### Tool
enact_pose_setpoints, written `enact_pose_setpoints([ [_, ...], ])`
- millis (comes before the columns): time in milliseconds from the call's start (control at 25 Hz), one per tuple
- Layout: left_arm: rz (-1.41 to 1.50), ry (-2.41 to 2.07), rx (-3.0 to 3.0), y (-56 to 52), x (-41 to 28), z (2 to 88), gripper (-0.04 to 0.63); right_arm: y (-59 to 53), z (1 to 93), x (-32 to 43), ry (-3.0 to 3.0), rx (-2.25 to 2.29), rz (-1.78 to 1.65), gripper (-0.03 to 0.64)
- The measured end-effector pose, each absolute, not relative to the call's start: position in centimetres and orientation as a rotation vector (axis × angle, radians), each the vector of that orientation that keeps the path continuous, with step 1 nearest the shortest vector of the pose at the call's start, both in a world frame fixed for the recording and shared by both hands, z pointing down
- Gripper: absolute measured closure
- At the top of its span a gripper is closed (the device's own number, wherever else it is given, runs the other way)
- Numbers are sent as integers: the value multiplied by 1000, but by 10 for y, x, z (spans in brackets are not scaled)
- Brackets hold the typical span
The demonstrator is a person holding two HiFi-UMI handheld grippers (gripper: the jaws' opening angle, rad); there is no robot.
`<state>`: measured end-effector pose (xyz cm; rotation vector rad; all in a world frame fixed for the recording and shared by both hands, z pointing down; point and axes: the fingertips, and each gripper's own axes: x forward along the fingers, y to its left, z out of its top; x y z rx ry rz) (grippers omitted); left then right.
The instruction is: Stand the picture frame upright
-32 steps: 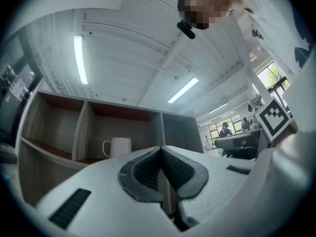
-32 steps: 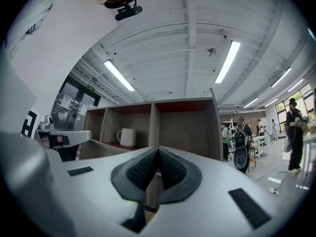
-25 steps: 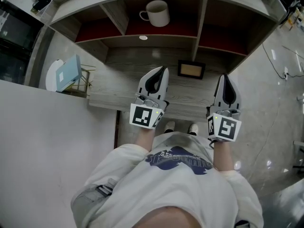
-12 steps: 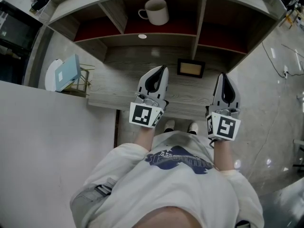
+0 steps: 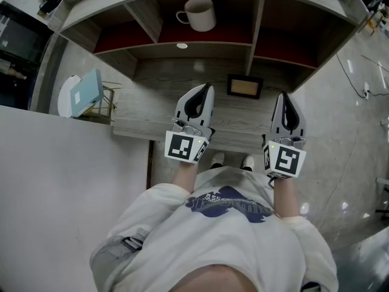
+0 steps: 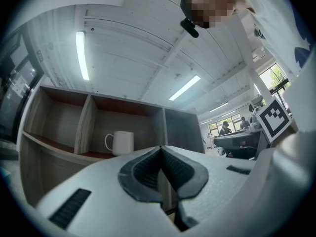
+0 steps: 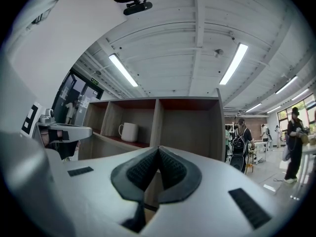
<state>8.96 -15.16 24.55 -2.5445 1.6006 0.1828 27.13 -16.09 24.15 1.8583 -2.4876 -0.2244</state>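
Observation:
The picture frame [image 5: 245, 87], black-edged with a tan picture, lies on the grey wooden desk [image 5: 152, 111] just under the shelf unit. My left gripper [image 5: 206, 88] hovers over the desk to the frame's left, jaws shut and empty. My right gripper [image 5: 285, 96] hangs to the frame's right, also shut with nothing in it. In the left gripper view the shut pads [image 6: 160, 149] point at the shelves. The right gripper view shows its pads [image 7: 158, 148] pressed together the same way. Neither gripper touches the frame.
A white mug [image 5: 197, 14] stands in the middle shelf compartment, also visible as the mug [image 6: 120, 143] and the mug [image 7: 129, 132]. A light-blue box on a gold wire rack [image 5: 88, 96] sits at the desk's left end. People [image 7: 242, 142] stand far off to the right.

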Motion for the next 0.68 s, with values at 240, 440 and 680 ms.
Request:
enact_pose_setpoints([
  [240,182,1612,-2549,-156,86,248,589,-166,242,271,-2476,1859,-228,620],
  [440,186,1622,-2542,-158,81,249,589,-169,242,268,-2465,1860,-240,620],
  [680,187,1632,-2534,-161,77,247,589,-171,239,266,-2471,1849,-263,620],
])
